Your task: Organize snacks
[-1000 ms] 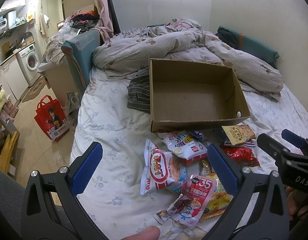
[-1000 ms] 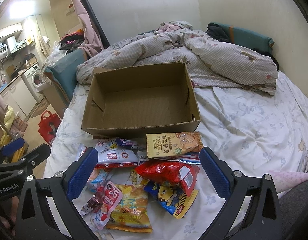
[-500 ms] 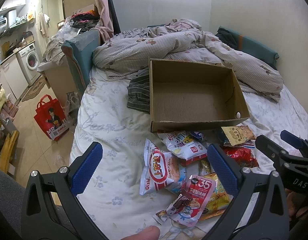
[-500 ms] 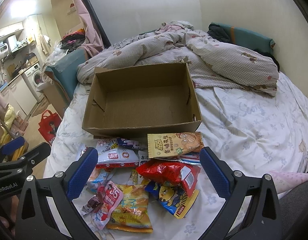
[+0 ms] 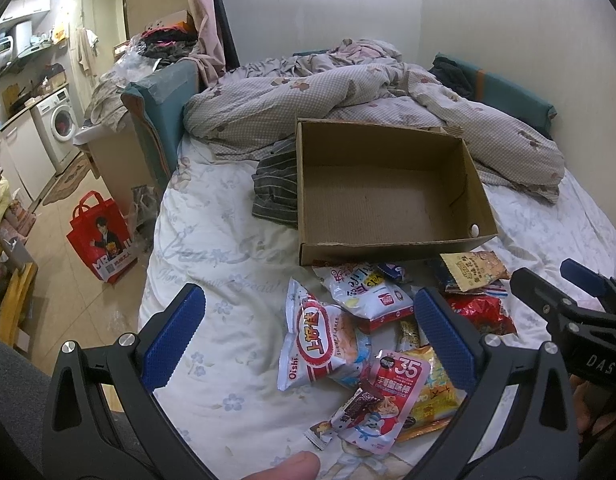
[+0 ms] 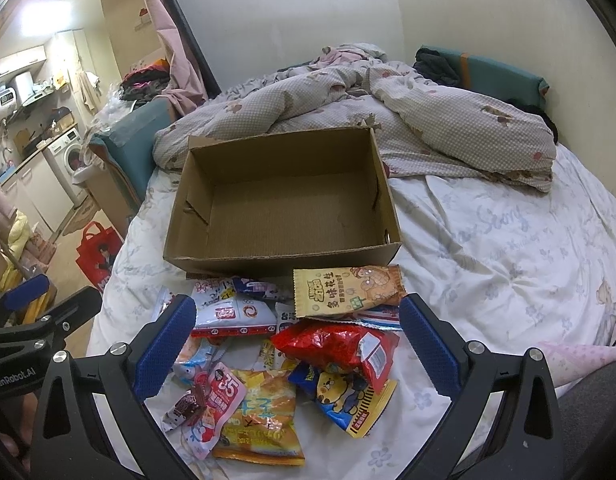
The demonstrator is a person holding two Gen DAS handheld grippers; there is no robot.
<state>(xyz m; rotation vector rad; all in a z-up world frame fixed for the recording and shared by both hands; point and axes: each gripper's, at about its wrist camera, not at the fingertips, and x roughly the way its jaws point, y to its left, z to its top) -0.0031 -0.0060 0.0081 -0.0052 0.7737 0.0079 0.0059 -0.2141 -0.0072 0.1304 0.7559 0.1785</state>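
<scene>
An open brown cardboard box (image 6: 281,204) stands empty on the bed with a white flowered sheet (image 6: 488,248). The long axis of the box runs across the right wrist view, and its open side faces up. Just in front of its near wall lies a loose pile of snack packets, some overlapping.

The white packet with a red oval label (image 5: 322,344) reads "Oishi" and "SHRIMP FLAKES"; it lies at the left edge of the pile, with its long axis going up and away from the left camera. Beside it, the pink and white pouch (image 5: 382,400) shows the number "35". The tan peanut packet with Chinese writing (image 6: 346,290) lies nearest to the box, with its long axis across the right wrist view and its right end touching the box corner. Below it is the crumpled red foil bag (image 6: 340,346), then the blue and yellow packet with a cartoon bear (image 6: 342,398) and the orange packet (image 6: 259,424).

The left gripper (image 5: 308,340) hovers over the left part of the pile, its blue-padded jaws spread wide and holding nothing. The right gripper (image 6: 297,350) hovers over the pile's middle, jaws equally wide and empty. The body of the left gripper shows "GenRobot.AI" in the right wrist view; the right one shows "DAS" in the left wrist view.

A red shopping bag (image 5: 101,240) stands on the floor beside the bed.
</scene>
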